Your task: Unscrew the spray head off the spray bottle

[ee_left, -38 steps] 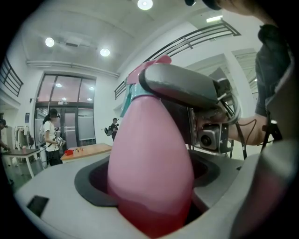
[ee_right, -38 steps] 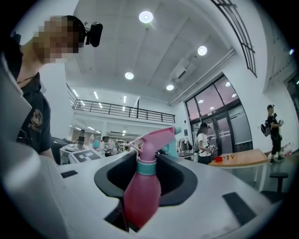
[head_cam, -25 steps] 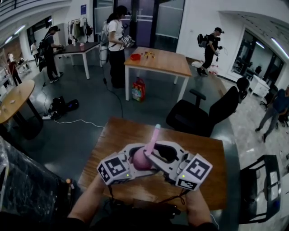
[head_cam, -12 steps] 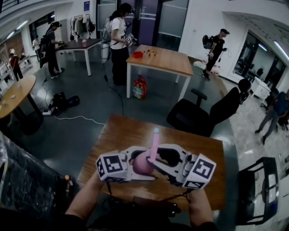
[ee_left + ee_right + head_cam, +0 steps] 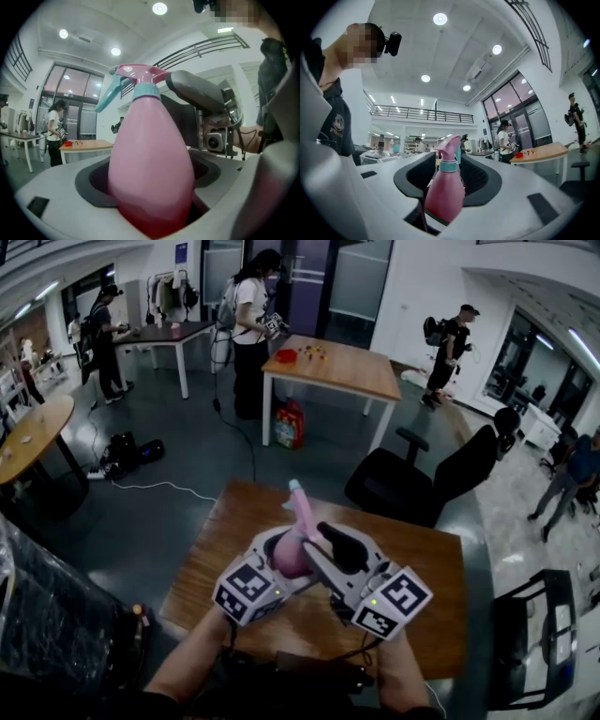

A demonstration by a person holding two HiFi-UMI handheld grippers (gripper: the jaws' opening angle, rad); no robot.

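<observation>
Pink spray bottle (image 5: 291,559) is held over the worktop (image 5: 427,559), clamped round its body by the left claw (image 5: 152,187). Spray head (image 5: 449,149) is seated on the neck. Right claw (image 5: 447,180) jaws have just been opening; the head is seen between them, pads not pressing.

The spray bottle (image 5: 152,159) is a glossy pink teardrop with a full, rounded body that narrows to a slim neck. It is held off the desk (image 5: 225,531), its wide lower body wedged tight between the fingers (image 5: 61,197) of the left gripper (image 5: 277,563) and its neck leaning away from the person. The spray head (image 5: 140,75), pink on top with a teal collar and teal trigger, is still seated on the neck and stands between the fingers (image 5: 480,176) of the right gripper (image 5: 323,545), which have just been opening and sit apart on either side of it.
</observation>
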